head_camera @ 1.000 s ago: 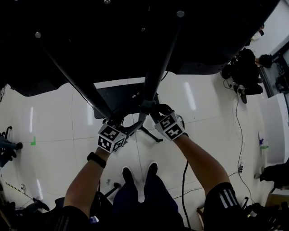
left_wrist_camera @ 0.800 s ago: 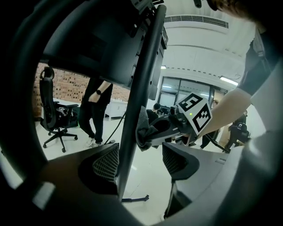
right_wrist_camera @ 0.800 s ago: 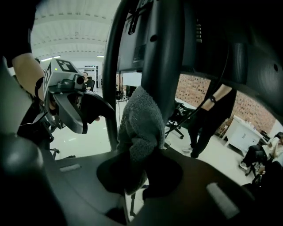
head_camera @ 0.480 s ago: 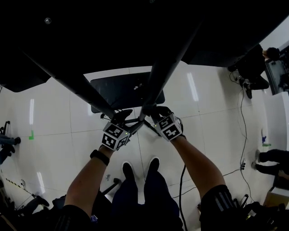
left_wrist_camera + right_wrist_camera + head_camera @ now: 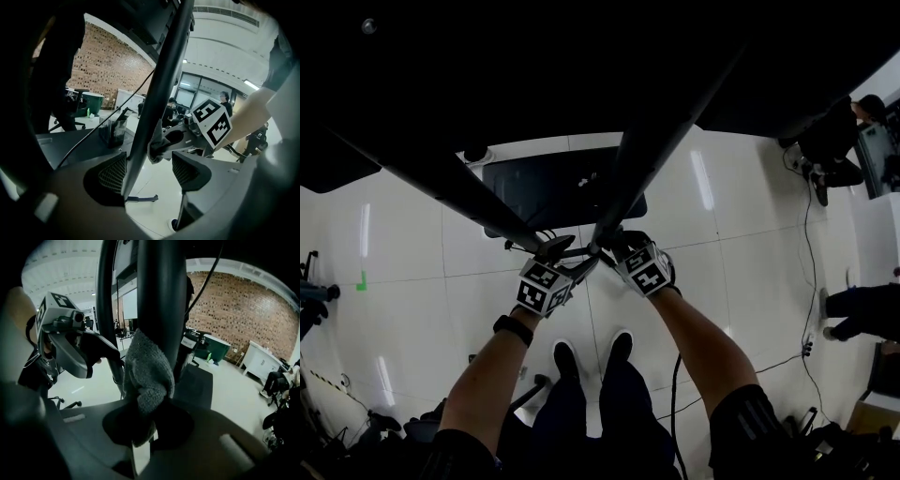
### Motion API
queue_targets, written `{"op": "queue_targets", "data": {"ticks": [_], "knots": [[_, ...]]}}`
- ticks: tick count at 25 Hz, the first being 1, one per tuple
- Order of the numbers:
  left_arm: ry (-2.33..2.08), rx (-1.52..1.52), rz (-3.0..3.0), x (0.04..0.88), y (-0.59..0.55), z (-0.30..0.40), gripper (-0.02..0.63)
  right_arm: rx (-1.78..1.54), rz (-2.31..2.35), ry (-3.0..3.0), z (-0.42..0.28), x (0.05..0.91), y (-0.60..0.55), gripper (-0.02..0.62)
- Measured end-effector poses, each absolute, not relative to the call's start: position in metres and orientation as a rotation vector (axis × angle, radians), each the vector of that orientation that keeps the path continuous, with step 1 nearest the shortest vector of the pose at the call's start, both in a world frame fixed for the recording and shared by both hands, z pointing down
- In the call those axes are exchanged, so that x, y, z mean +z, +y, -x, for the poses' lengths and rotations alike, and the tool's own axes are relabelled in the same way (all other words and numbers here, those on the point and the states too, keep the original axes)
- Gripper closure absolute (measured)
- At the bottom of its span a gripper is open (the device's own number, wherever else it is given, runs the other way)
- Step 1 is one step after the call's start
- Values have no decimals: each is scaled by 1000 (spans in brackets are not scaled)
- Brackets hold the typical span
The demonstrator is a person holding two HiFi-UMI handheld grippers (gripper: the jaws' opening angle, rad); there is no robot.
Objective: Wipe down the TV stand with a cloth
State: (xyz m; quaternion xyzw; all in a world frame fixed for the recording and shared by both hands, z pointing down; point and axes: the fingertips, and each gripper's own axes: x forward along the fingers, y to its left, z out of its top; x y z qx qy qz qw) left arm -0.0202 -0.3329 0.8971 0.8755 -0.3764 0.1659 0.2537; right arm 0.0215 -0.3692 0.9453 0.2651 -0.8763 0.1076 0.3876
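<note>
**Condition and hazards at the moment inspected**

- The TV stand (image 5: 649,141) rose over both tools as a dark mass, with its base plate (image 5: 553,187) on the floor below and beyond the jaws.
- A slanted strut (image 5: 157,291) stood directly ahead of the right gripper (image 5: 140,425). Its jaws were closed on the lower end of the grey cloth (image 5: 147,366), and the rest of the cloth stood up beyond the tips, pressed against the strut.
- The left gripper (image 5: 150,173) gripped nothing. Its jaws stood apart with a strut running between them, close to the left-hand pad. We could not tell whether this was the same strut.
- The two tools sat just beside each other.
- A thin cable (image 5: 105,119) hung to the left of the left gripper.

**Risks, as we judged them**

- The stand was not clamped, so a firm wiping stroke could rock or shift it.
- The cloth was held by one end only, and drag along the strut could pull it free or bunch it so that bare jaw scraped the finish.
- With the tools this close, a long stroke could knock one against the other, or catch the cable.
</note>
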Motion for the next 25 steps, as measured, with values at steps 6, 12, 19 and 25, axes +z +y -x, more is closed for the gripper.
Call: {"op": "queue_targets", "data": {"ticks": [6,12,19,25], "knots": [[-1013,478,-2362,913,-329,16,275,307,-667,-2202,-19,971,-369,561],[-993,466,-2363,908,-316,10,275,375,-709,-2237,-19,960,-353,561],[-993,376,-2408,859,-296,9,275,379,-734,-2346,-18,898,-320,561],[-1001,337,-2493,791,-270,17,275,346,-792,-2470,-17,807,-294,561]]}}
